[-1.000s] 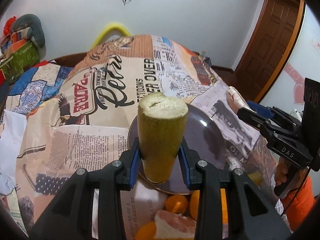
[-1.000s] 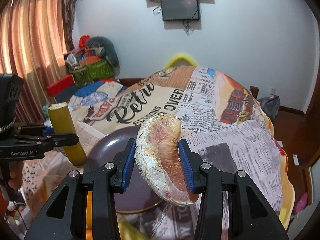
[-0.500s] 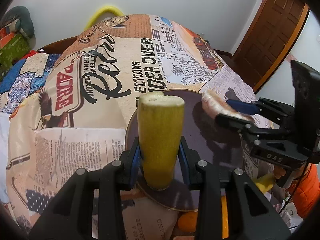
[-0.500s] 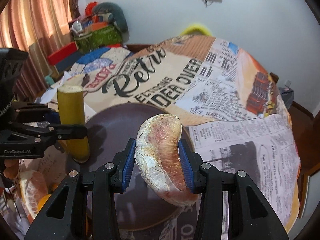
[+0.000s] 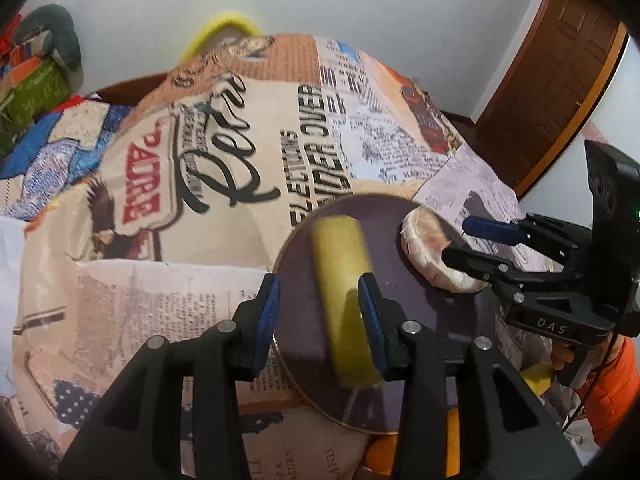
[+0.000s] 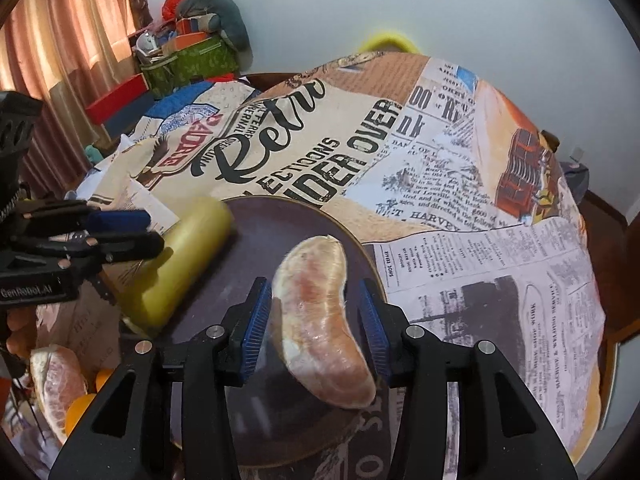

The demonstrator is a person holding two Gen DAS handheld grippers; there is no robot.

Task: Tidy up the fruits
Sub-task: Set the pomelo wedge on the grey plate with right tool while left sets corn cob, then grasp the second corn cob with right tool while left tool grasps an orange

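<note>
A dark purple plate lies on the newspaper-print cloth. My left gripper is open; a yellow-green banana piece lies blurred on the plate between its spread fingers, near the right pad. My right gripper is open; a peeled pink pomelo segment lies on the plate between its fingers, touching neither pad.
More pomelo and orange fruits sit at the near edge of the table. A wooden door stands to the right. Boxes and clutter stand by the curtain at the far left.
Both grippers have opened. The banana piece has tipped from upright onto the plate. The pomelo segment has come out of the right gripper's hold and rests on the plate.
</note>
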